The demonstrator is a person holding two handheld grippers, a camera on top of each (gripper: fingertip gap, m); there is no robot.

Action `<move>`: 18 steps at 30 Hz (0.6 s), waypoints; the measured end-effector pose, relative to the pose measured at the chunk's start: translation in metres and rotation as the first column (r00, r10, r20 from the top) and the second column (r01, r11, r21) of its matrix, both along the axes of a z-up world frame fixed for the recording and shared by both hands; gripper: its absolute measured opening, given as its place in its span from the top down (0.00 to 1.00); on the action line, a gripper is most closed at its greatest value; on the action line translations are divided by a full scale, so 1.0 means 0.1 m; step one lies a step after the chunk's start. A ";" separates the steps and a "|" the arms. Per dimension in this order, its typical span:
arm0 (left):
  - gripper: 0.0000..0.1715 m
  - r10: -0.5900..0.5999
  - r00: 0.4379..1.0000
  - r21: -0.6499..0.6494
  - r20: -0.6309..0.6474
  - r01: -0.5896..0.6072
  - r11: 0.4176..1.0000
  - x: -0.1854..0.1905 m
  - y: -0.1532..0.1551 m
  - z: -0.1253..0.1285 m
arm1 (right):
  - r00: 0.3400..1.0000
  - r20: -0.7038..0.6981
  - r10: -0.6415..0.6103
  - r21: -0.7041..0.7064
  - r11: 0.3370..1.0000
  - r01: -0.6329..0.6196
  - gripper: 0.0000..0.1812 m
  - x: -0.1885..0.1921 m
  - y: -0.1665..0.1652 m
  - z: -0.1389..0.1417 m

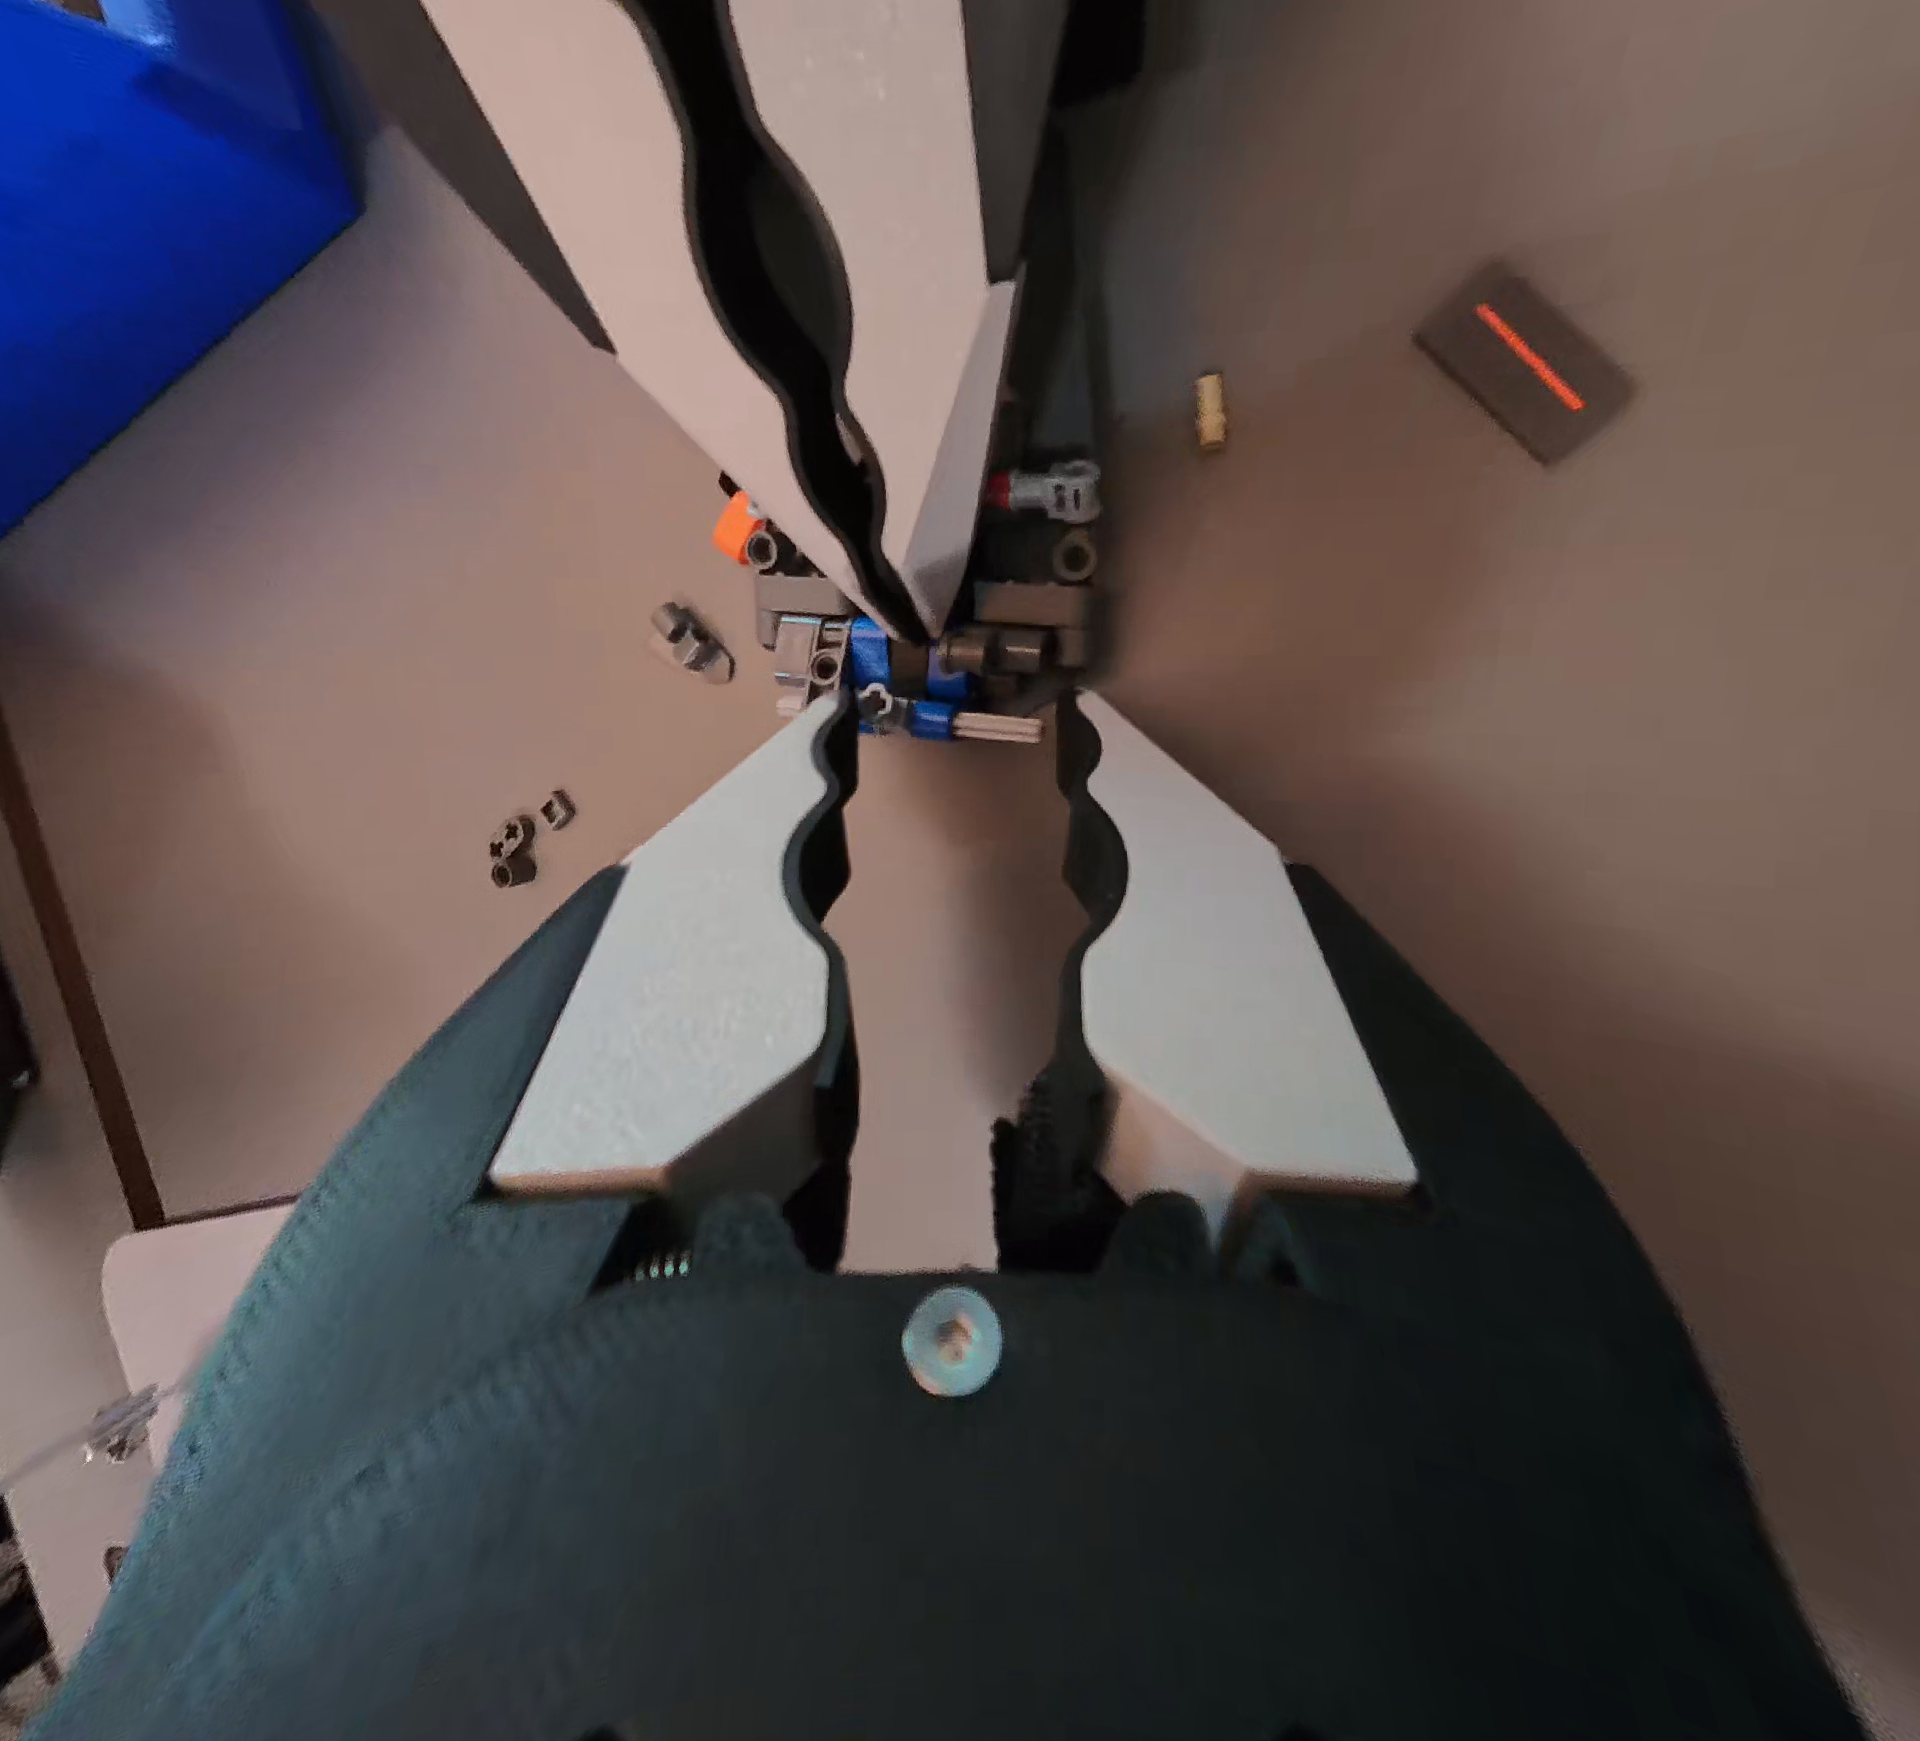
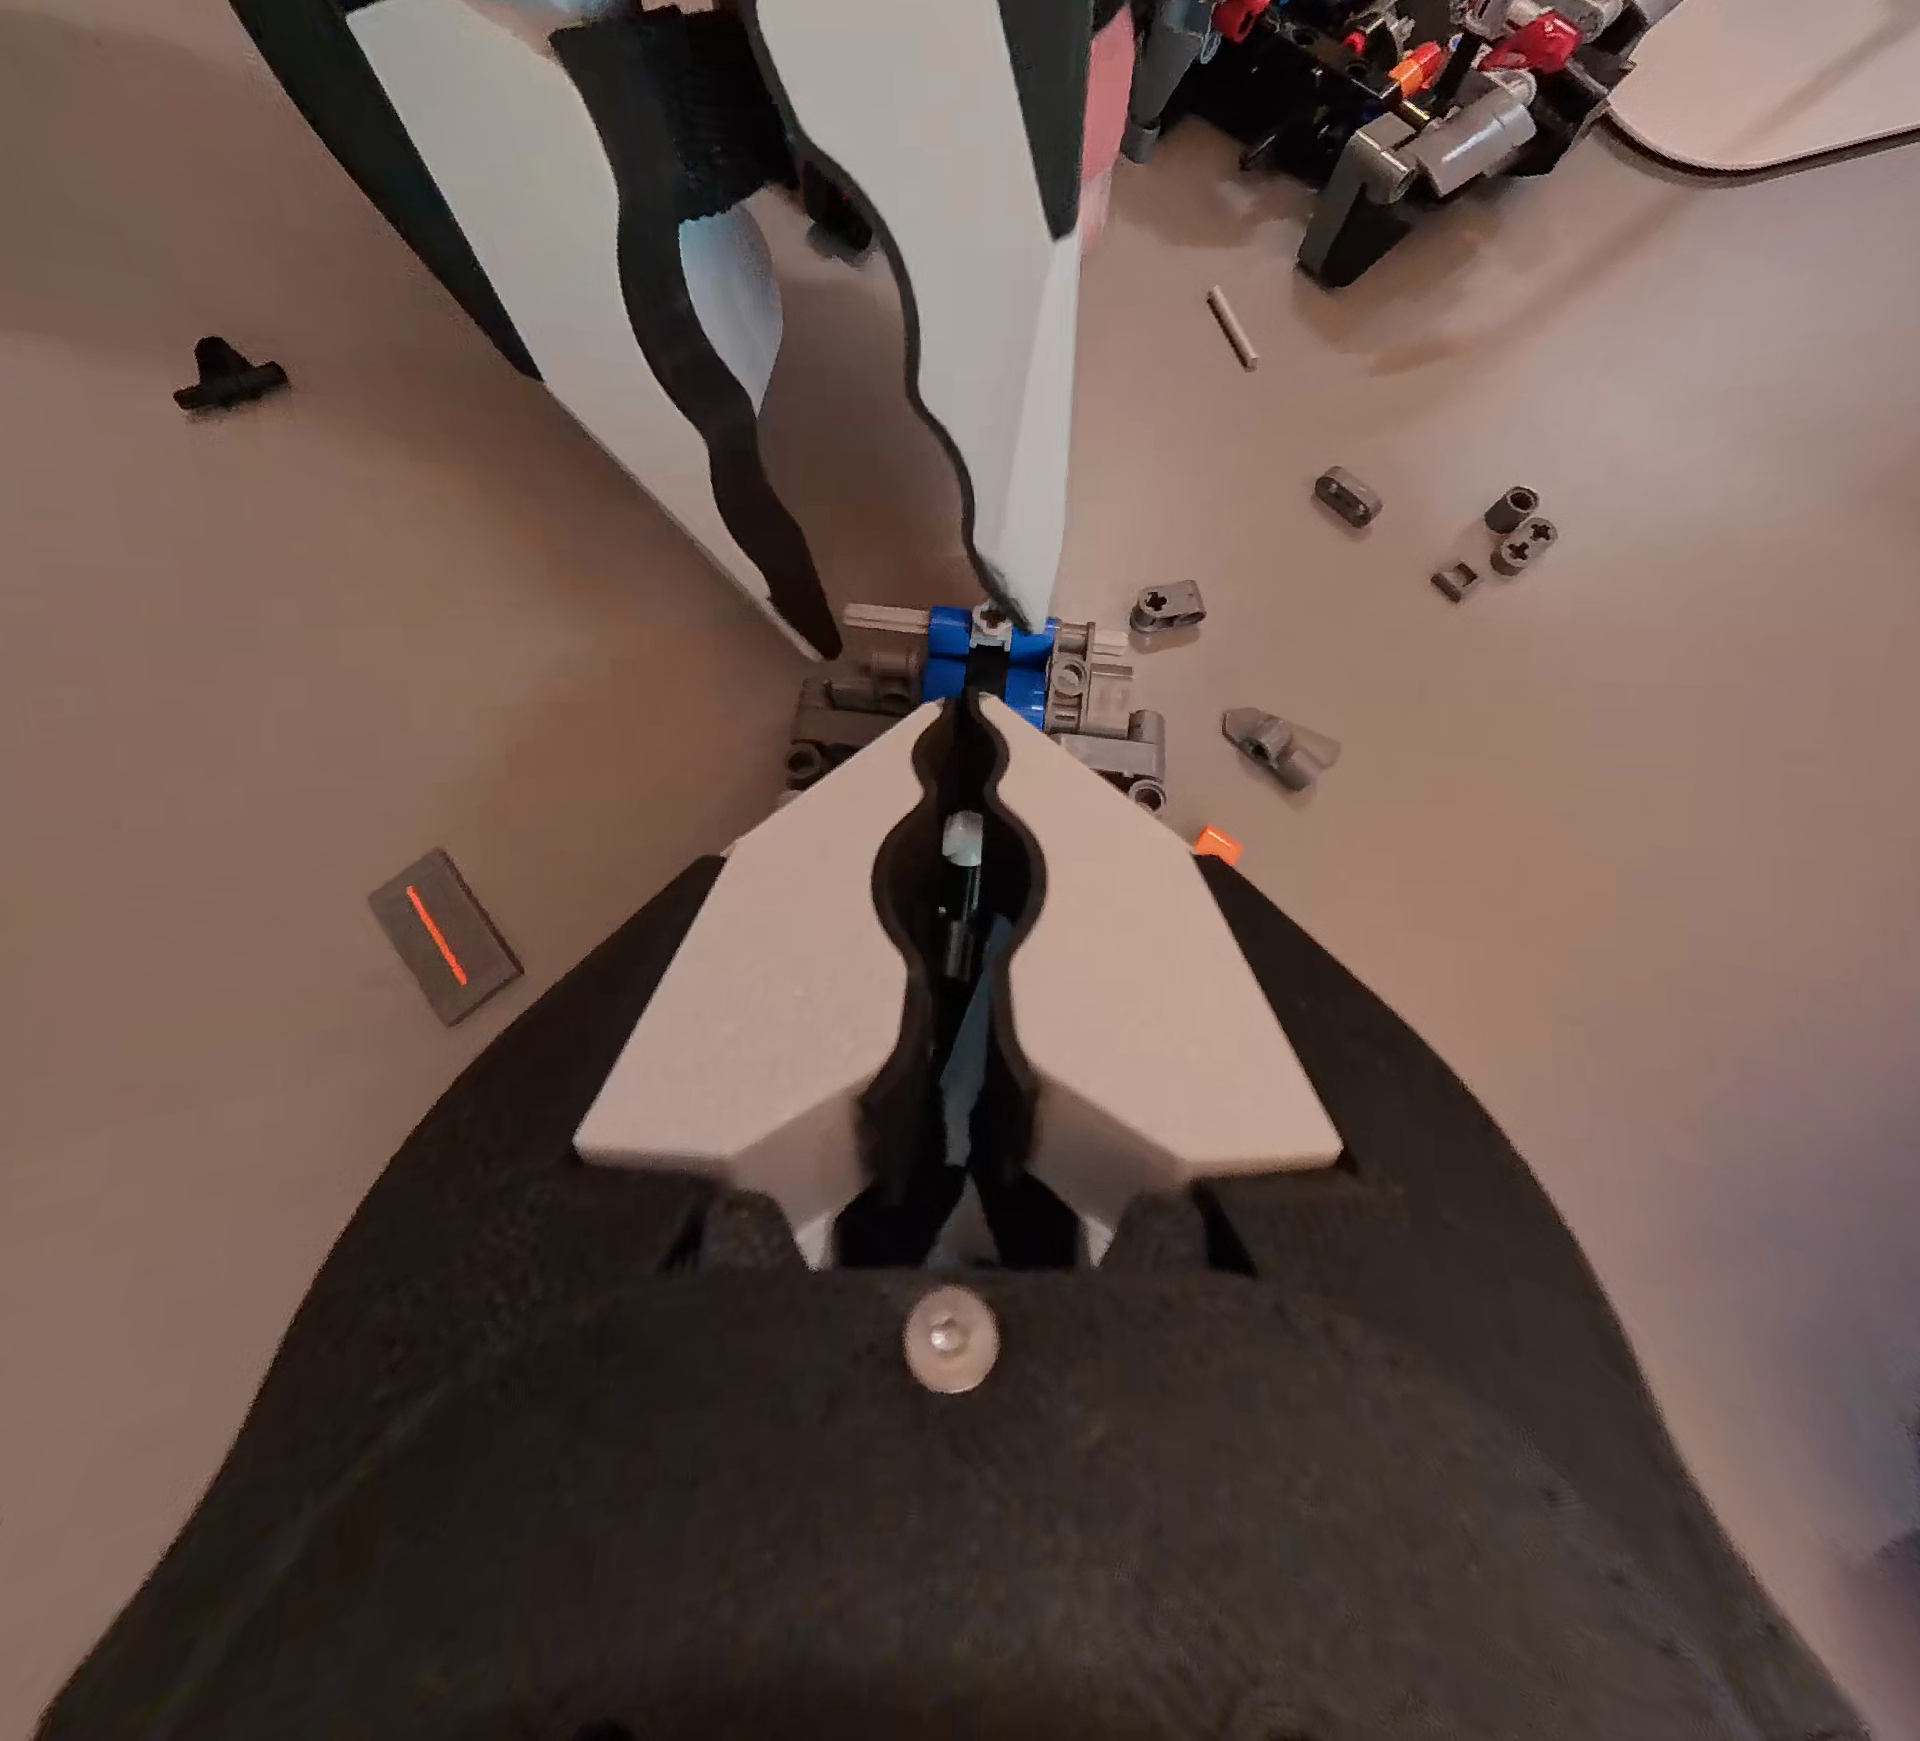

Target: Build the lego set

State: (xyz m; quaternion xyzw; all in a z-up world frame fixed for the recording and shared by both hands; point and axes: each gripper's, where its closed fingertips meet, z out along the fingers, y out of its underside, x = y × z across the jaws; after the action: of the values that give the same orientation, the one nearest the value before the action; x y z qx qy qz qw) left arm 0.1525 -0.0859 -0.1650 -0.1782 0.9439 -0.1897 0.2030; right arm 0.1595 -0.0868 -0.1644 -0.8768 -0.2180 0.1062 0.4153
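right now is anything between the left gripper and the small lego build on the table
Nothing visible. The left gripper is open with its tips right at the near edge of the small lego build, on either side of its blue part. The right gripper comes in from the far side, shut at the build's middle, not blocking the left.

Left gripper (image 1: 956, 715): dark green textured printed body, flaring wide toward the camera. Two white wedge-shaped fingers (image 1: 686, 985) taper toward the tips; each carries a black wavy-profiled inner pad. One silver hex-socket screw (image 1: 952, 1340) sits on the body centreline. A small coil spring (image 1: 655, 1267) shows at the base of the left finger.

Right gripper (image 2: 964, 704): black textured printed body of the same flared shape. White wedge fingers (image 2: 769, 995) with black scalloped inner pads. One silver screw (image 2: 950, 1340) sits centred near the finger roots.
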 end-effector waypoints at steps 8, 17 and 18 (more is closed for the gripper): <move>0.80 -0.057 0.998 -0.049 -0.040 0.055 0.997 0.02 0.00 -0.01 | 0.999 -0.042 0.006 -0.002 1.000 -0.006 1.00 0.00 0.00 0.00; 0.81 -0.016 0.999 -0.199 -0.049 0.006 0.980 0.02 -0.02 0.00 | 0.998 -0.067 0.007 -0.006 1.000 -0.007 1.00 0.00 0.00 0.00; 0.81 -0.014 0.999 -0.204 -0.044 0.005 0.979 0.03 -0.02 0.00 | 0.998 -0.068 0.007 -0.007 1.000 -0.007 1.00 0.00 0.00 0.00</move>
State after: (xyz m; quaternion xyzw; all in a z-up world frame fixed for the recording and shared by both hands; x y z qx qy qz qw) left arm 0.1553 -0.0883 -0.1651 -0.1978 0.9247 -0.2824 0.1613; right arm 0.1590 -0.0869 -0.1644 -0.8733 -0.2064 0.1382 0.4191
